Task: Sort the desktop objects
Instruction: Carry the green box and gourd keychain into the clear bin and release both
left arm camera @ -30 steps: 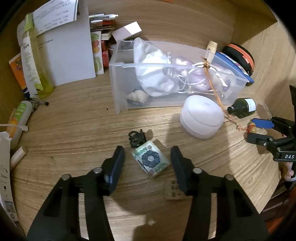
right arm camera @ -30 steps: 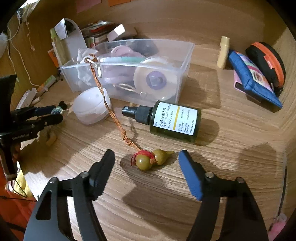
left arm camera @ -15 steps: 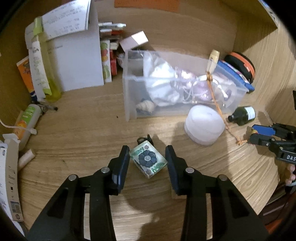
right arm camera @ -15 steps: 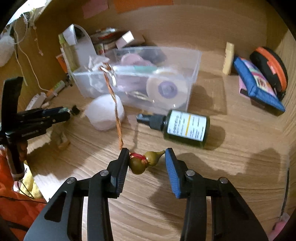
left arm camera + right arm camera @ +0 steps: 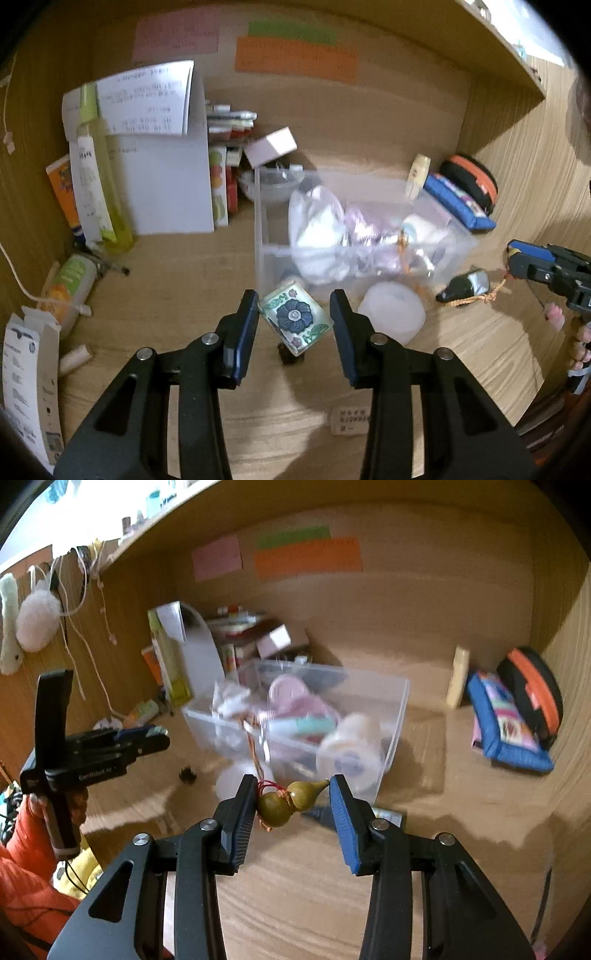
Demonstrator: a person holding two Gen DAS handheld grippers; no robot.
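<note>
Left wrist view: left gripper (image 5: 293, 320) clamped on clear rectangular flower-printed block (image 5: 293, 320), held corner to corner, lifted; translucent plastic bin (image 5: 266, 236) directly ahead.

Right wrist view: right gripper (image 5: 293, 800) clamped on olive gourd charm (image 5: 290, 800), long axis crosswise between fingers; bin ahead.

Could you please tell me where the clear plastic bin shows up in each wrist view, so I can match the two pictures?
Left wrist view: the clear plastic bin sits right of centre, just beyond the left hand-held gripper.
Right wrist view: the bin sits at centre, behind the right hand-held gripper.
Shared landmark: the orange note on the back wall.
</note>
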